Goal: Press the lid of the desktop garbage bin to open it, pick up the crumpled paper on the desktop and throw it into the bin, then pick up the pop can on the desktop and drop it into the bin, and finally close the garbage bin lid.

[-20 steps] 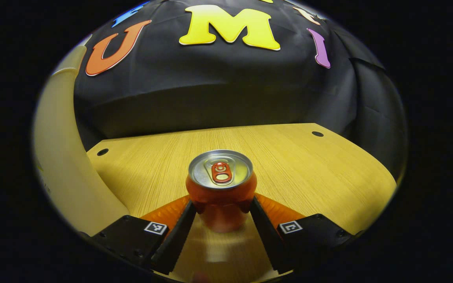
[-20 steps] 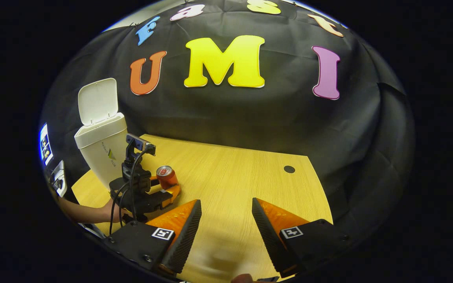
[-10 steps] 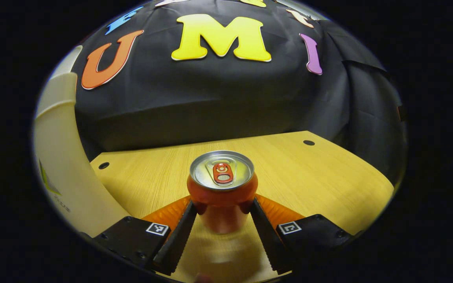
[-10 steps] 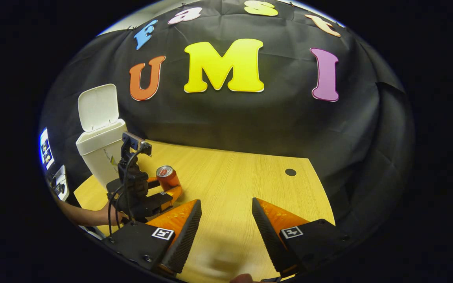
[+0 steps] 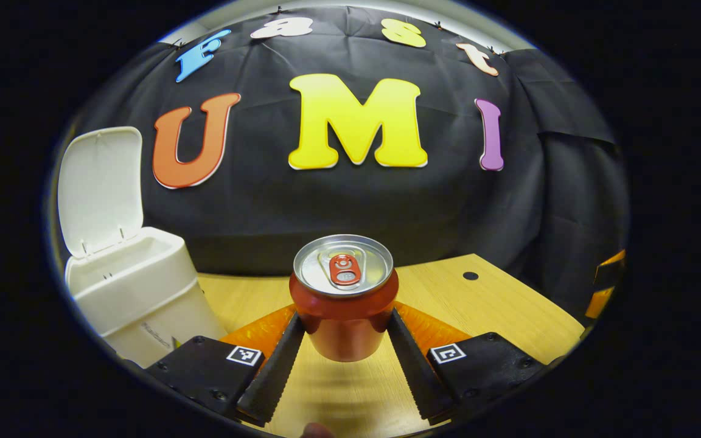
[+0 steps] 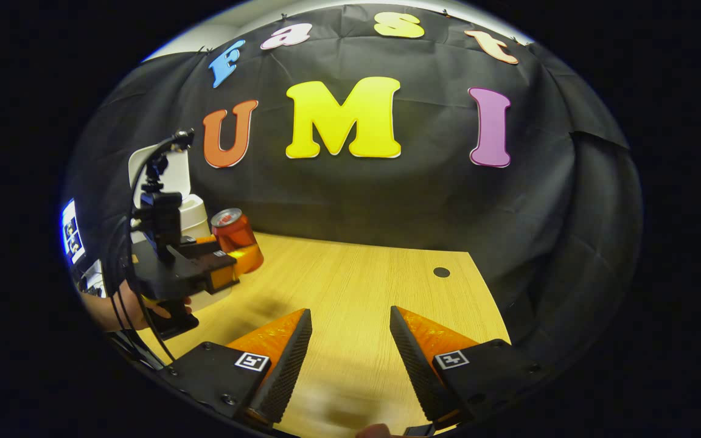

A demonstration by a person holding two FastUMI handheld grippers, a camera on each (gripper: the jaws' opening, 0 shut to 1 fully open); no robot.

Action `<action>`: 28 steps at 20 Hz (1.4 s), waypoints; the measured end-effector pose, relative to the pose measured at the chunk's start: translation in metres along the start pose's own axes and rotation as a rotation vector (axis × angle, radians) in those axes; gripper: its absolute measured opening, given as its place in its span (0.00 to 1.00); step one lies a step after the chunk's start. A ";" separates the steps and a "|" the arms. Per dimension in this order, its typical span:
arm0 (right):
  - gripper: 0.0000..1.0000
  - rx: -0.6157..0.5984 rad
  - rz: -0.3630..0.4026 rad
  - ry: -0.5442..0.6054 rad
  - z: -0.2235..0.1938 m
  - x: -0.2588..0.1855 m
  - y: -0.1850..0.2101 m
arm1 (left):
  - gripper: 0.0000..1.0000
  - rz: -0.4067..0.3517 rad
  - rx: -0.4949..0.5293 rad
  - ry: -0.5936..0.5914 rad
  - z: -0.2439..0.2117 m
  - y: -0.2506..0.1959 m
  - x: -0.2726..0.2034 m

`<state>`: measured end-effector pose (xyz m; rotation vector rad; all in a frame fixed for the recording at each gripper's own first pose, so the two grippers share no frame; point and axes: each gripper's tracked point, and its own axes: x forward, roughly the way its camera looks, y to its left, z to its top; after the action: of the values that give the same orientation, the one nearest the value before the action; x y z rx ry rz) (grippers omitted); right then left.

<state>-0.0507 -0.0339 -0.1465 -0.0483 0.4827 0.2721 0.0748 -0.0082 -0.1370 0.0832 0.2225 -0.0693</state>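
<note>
Left gripper view: the left gripper [image 5: 344, 331] holds the can [image 5: 344, 298] upright, both fingers [image 5: 277, 365] pressed on its lower body from either side. The can hangs clear above the table [image 5: 509, 310], lifted. The bin [image 5: 137, 292] sits left of the can, lid [image 5: 100, 185] flipped up, mouth open. No paper is seen on the table, so it is likely in the bin.

Handling, as a judgement: the can looks thin-walled metal, smooth and slick, probably light. Rigid enough for a side pinch, but a hard squeeze could dent it. The mid-to-low body grip looks good; the top rim would be a worse hold. It should drop cleanly if released over the bin mouth.

Right gripper view: the right gripper [image 6: 347, 353] is spread wide with nothing between its fingers, low over the table. Left of it, farther off, the left gripper [image 6: 204, 267] carries the can [image 6: 235, 240] raised in front of the bin [image 6: 195, 213], a hand [image 6: 137, 310] on the handle. The can is just right of the bin, not yet over the opening.

Step in hand: carry the can to the bin, then release.
</note>
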 end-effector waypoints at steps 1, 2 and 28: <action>0.82 0.010 -0.001 -0.009 0.002 0.000 0.001 | 0.85 0.022 0.003 -0.016 0.014 0.011 -0.005; 0.82 0.017 -0.001 -0.018 0.005 0.000 0.002 | 0.85 0.041 0.006 -0.031 0.025 0.021 -0.007; 0.83 0.026 0.156 -0.028 0.029 0.023 0.075 | 0.88 0.574 -0.129 0.092 0.022 0.250 -0.057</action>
<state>-0.0385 0.0470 -0.1300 0.0190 0.4626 0.4192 0.0435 0.2415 -0.0846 0.0195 0.2876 0.5208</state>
